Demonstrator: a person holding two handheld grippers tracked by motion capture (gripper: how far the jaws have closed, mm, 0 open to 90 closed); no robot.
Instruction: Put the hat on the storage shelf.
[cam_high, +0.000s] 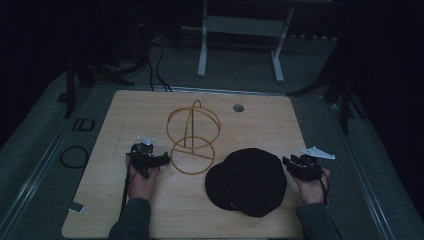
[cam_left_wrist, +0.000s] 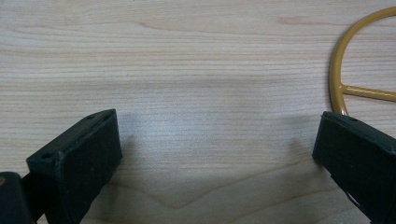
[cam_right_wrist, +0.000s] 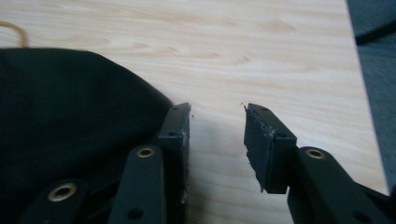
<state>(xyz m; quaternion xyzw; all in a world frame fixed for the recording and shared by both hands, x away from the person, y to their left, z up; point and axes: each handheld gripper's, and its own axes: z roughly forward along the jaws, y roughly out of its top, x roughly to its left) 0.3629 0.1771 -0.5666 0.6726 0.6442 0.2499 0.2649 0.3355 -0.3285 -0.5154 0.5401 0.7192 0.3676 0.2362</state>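
The left claw (cam_high: 159, 160) rests low on the worktop (cam_high: 125, 115), jaws spread wide with nothing but bare wood between them. One jaw sits just beside the base ring of the yellow wire stand (cam_high: 193, 138), which stands upright mid-worktop; the claw appears parked there to steady or take that ring. The right claw (cam_high: 291, 163) lies at the right edge of the black hat (cam_high: 247, 180), jaws parted and empty, one jaw touching or nearly touching the fabric, seemingly positioned to seize the brim. The hat lies flat on the near right of the worktop, just beside the stand, likely awaiting placement on it.
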